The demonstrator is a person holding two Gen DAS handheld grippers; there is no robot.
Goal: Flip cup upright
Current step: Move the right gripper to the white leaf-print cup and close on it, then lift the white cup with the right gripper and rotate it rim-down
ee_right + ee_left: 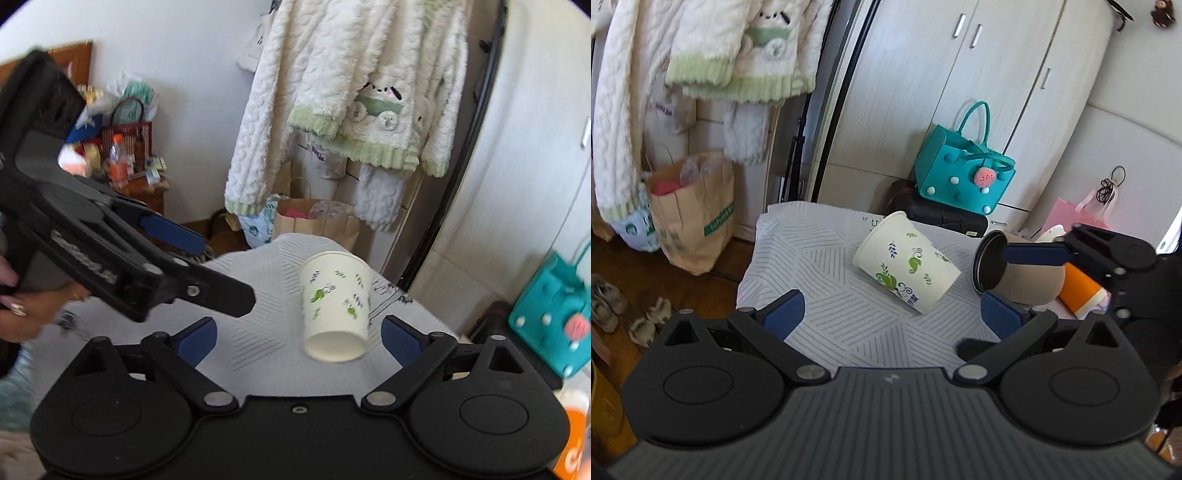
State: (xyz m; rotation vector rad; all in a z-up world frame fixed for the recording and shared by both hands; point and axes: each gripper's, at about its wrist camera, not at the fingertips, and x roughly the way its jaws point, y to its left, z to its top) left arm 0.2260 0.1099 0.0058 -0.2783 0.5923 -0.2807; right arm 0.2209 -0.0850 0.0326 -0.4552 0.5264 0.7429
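Your open, empty grippers [890, 314] [299, 338] over the striped cloth [820, 266], cup [907, 262] sideways at center, teal bag [964, 177] at one o'clock.

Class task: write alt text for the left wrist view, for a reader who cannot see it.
A white paper cup with green leaf prints lies on its side on a striped cloth, ahead of the open left gripper. The open right gripper hovers nearby.
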